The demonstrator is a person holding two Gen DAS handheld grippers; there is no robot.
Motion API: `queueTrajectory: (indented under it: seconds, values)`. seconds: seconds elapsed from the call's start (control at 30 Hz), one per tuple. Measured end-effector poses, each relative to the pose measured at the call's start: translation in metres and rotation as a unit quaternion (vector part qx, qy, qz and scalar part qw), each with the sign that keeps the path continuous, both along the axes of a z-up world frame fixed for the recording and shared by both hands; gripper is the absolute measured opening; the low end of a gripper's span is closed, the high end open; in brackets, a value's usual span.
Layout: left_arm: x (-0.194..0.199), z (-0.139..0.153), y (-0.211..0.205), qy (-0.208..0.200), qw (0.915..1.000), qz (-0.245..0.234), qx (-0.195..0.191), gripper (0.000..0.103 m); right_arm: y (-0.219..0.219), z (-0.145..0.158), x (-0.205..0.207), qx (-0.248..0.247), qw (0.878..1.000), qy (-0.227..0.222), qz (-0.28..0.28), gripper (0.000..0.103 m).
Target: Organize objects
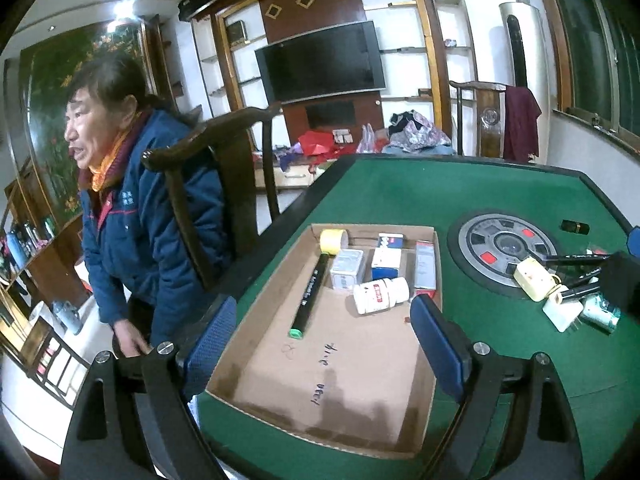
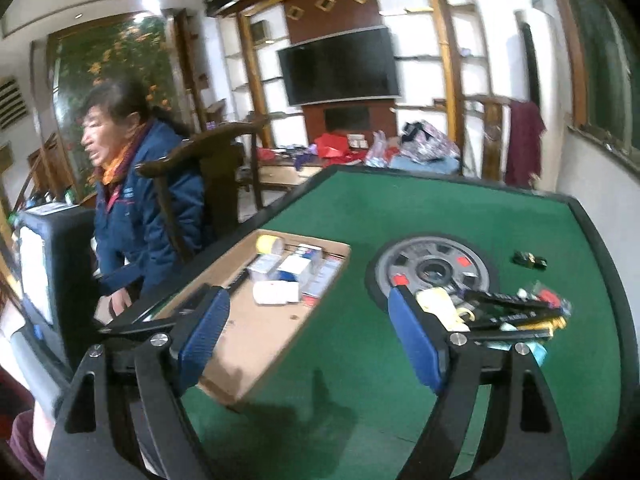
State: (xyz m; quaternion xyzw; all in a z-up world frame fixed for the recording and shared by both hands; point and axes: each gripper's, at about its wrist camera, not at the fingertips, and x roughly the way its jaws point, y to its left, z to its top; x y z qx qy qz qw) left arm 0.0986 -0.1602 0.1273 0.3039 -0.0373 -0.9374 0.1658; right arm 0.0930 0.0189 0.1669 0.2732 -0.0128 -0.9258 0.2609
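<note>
A shallow cardboard tray (image 1: pixel 344 364) lies on the green table (image 1: pixel 460 196). At its far end are a yellow tape roll (image 1: pixel 334 239), a black marker (image 1: pixel 309 292) with a green cap, a white bottle (image 1: pixel 380 295) on its side and several small boxes (image 1: pixel 387 256). My left gripper (image 1: pixel 326 344) hovers open over the tray's bare near half, nothing between its fingers. To the right lies a loose pile: a yellow padlock (image 1: pixel 534 279), black pens (image 1: pixel 580 258) and a white plug (image 1: pixel 562 311). My right gripper (image 2: pixel 310 340) is open and empty between the tray (image 2: pixel 256 336) and the pile (image 2: pixel 508 312).
A round grey hub (image 1: pixel 506 250) sits in the table's middle, and a small dark object (image 1: pixel 575 227) beyond it. A person in a blue jacket (image 1: pixel 132 224) sits at the left behind a dark wooden chair (image 1: pixel 224 184). The table has a raised black rim (image 2: pixel 600 240).
</note>
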Motion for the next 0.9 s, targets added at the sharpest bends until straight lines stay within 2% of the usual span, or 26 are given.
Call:
queueTrajectory:
  seconds: [0.13, 0.2, 0.3, 0.47, 0.57, 0.67, 0.77, 0.9]
  values:
    - [-0.012, -0.006, 0.006, -0.030, 0.9967, -0.044, 0.061, 0.085, 0.043, -0.011, -0.024, -0.013, 0.998, -0.018, -0.052, 0.082]
    - [-0.021, -0.012, 0.012, -0.050, 0.9908, -0.072, 0.104, 0.085, 0.066, -0.018, -0.036, 0.002, 0.996, -0.012, -0.092, 0.082]
    - [-0.035, -0.024, 0.028, -0.081, 0.9822, -0.099, 0.138, 0.085, 0.099, -0.029, -0.056, 0.025, 0.989, -0.008, -0.144, 0.082]
    - [-0.056, -0.040, 0.067, -0.113, 0.9716, -0.138, 0.156, 0.085, 0.160, -0.043, -0.087, 0.006, 0.976, -0.024, -0.218, 0.082]
    - [-0.079, -0.047, 0.090, -0.132, 0.9618, -0.168, 0.171, 0.085, 0.193, -0.052, -0.093, -0.028, 0.968, -0.035, -0.245, 0.082]
    - [-0.115, -0.053, 0.110, -0.147, 0.9558, -0.160, 0.198, 0.085, 0.218, -0.064, -0.094, -0.064, 0.961, -0.053, -0.265, 0.082]
    - [-0.147, -0.061, 0.126, -0.153, 0.9547, -0.144, 0.211, 0.085, 0.234, -0.072, -0.101, -0.090, 0.954, -0.084, -0.272, 0.082]
    - [-0.185, -0.080, 0.151, -0.176, 0.9539, -0.122, 0.210, 0.085, 0.244, -0.073, -0.098, -0.106, 0.949, -0.092, -0.284, 0.082]
